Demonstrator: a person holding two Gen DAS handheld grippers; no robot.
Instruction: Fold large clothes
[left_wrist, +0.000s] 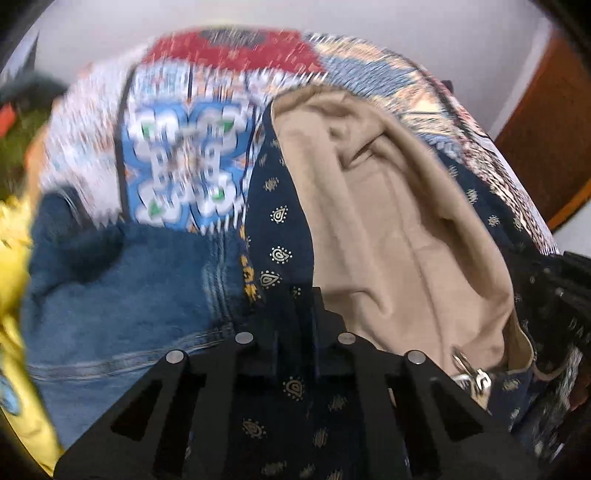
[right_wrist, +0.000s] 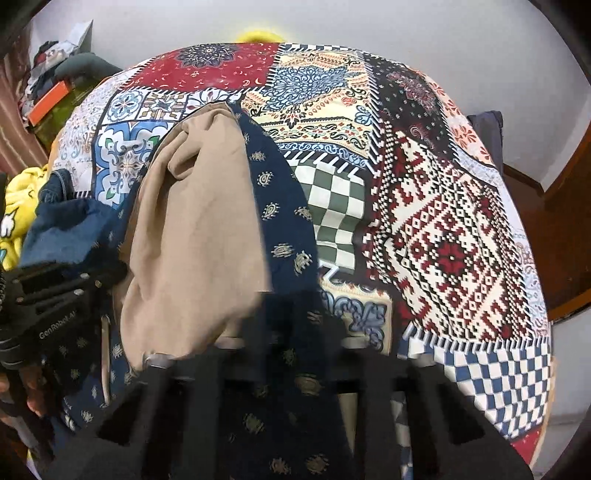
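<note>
A large navy garment (left_wrist: 275, 229) with gold paisley print and a beige lining (left_wrist: 388, 206) hangs between both grippers over a patchwork-covered bed. My left gripper (left_wrist: 295, 306) is shut on a navy edge of it. My right gripper (right_wrist: 291, 306) is also shut on the navy cloth (right_wrist: 280, 206), with the beige lining (right_wrist: 195, 236) bulging to its left. The left gripper body (right_wrist: 51, 306) shows at the left of the right wrist view. A metal ring (left_wrist: 471, 369) dangles from the garment's edge.
The patchwork bedspread (right_wrist: 443, 229) covers the bed. Blue jeans (left_wrist: 122, 288) and a yellow garment (left_wrist: 14, 258) lie at the left. Clutter with an orange box (right_wrist: 48, 99) sits at the far left. A wooden door (left_wrist: 554, 129) stands at the right.
</note>
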